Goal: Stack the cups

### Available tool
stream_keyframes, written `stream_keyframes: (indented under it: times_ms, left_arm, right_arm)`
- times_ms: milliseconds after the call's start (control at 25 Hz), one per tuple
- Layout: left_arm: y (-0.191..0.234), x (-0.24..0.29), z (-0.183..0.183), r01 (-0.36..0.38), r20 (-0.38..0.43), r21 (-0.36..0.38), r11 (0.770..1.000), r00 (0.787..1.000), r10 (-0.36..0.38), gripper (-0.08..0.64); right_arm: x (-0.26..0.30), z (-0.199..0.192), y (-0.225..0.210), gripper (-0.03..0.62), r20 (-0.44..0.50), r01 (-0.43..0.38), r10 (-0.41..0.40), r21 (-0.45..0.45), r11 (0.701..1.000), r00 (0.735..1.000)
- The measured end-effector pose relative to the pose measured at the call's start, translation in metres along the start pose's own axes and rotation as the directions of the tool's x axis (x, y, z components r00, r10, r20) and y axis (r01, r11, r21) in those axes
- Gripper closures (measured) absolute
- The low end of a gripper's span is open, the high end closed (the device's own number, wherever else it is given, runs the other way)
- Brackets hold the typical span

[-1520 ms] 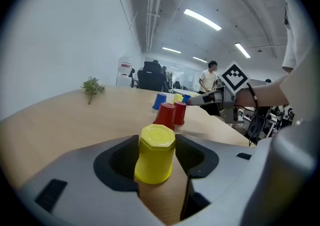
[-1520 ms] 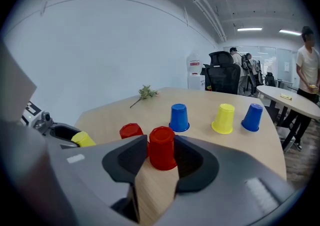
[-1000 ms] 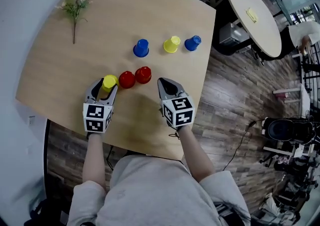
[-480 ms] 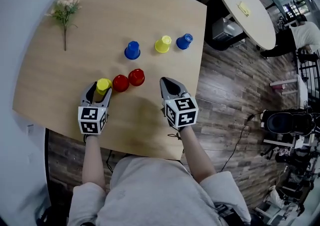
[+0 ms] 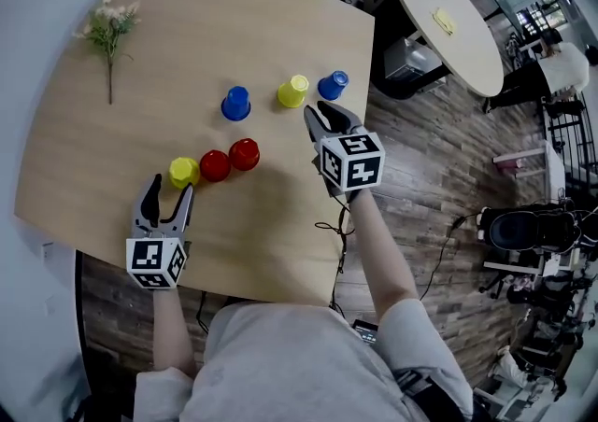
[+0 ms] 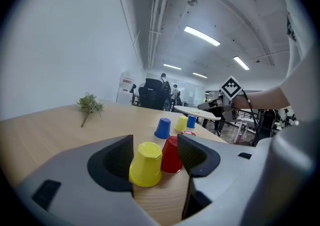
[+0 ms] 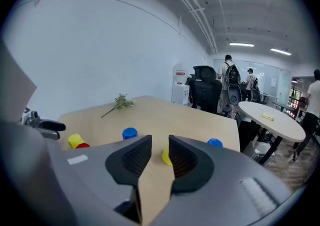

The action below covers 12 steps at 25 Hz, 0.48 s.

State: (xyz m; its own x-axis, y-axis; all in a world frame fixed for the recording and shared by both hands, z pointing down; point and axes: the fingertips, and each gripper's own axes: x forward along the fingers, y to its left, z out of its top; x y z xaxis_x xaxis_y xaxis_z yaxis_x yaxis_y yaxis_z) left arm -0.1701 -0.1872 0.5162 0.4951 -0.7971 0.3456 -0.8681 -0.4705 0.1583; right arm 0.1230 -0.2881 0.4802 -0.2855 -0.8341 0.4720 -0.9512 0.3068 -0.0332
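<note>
Right gripper (image 5: 318, 115) is advancing toward 12 o'clock, its empty jaws just opening, likely targeting the inverted yellow plastic cup (image 5: 292, 91); left gripper (image 5: 170, 189) is withdrawing toward 6 o'clock, jaws opening wide, gripping nothing.

Six small plastic cups, none stacked, all standing apart from each other in two rows on the table (image 5: 112, 112).

Row towards the table's near edge, left of its middle: near yellow cup (image 5: 183, 171), first red cup (image 5: 214, 165), second red cup (image 5: 244, 154). They sit side by side, touching or nearly so. The yellow is mouth-down with its base up; can't confirm the second red's orientation.

Row further in, running to the table's right edge: left blue cup (image 5: 235, 103), far yellow cup (image 5: 292, 91), right blue cup (image 5: 332, 85). There are clear gaps between them, and the left blue is mouth-down. The right blue sits just beside the table's right edge.
</note>
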Motion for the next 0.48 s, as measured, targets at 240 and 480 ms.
stream_keyframes:
  times_ms: [240,480]
  left_arm:
    - [0.009,-0.013,0.008,-0.058,0.036,-0.037,0.998,0.998,0.059,0.299]
    - [0.011,-0.027,0.001,-0.080,0.030,-0.052,0.995,0.996,0.082,0.299]
  right_arm:
    - [0.048,-0.019,-0.026,0.414,-0.066,0.006,-0.002,0.052,0.999,0.998]
    - [0.085,-0.052,-0.038,0.373,-0.125,0.013,0.001,0.108,0.994,0.992]
